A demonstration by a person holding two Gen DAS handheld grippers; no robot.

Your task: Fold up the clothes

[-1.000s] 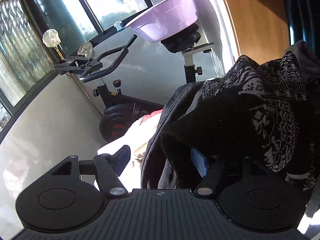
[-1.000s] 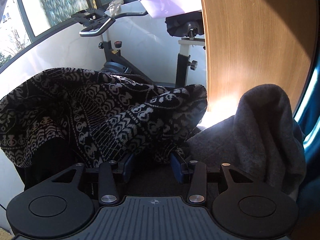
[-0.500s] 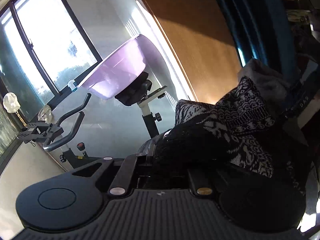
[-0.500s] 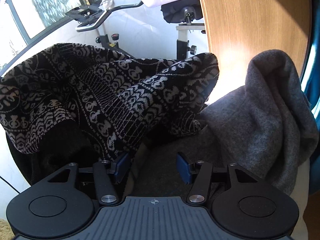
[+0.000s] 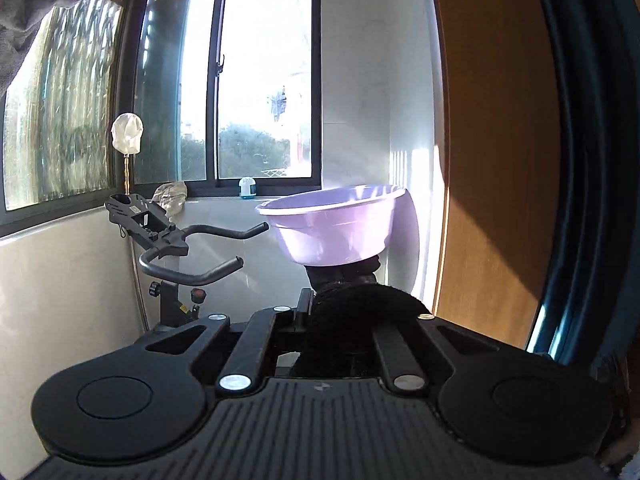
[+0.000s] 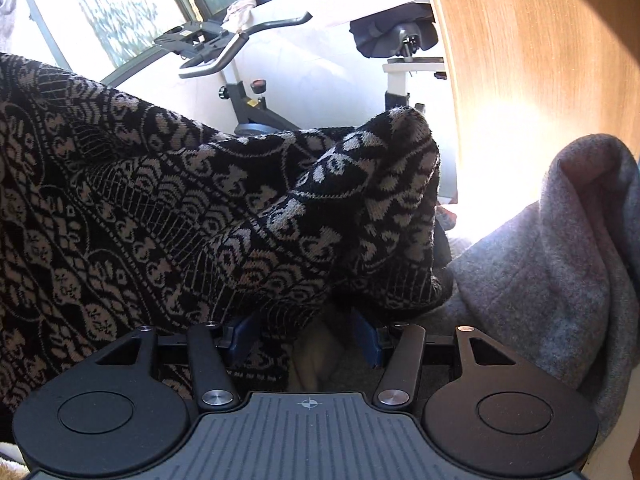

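A black knit sweater with a cream pattern [image 6: 208,216] hangs across the left and middle of the right wrist view. My right gripper [image 6: 306,338] is open, its blue pads apart, with a fold of the sweater lying between and over them. My left gripper [image 5: 340,320] is raised and level, shut on a bunch of the black sweater fabric [image 5: 360,304]; its fingertips are hidden by the fabric. A grey fleece garment [image 6: 560,272] is piled at the right of the right wrist view.
An exercise bike [image 5: 180,256] stands ahead under a window, with a lilac plastic basin [image 5: 340,224] on its saddle. A wooden panel [image 5: 496,160] and a dark blue curtain [image 5: 592,160] stand at the right. Grey cloth [image 5: 28,8] hangs at the top left.
My left gripper closed on the sweater and lifted, its view swinging up to the window. The sweater rose and stretched in the right view; my right gripper stayed open under it.
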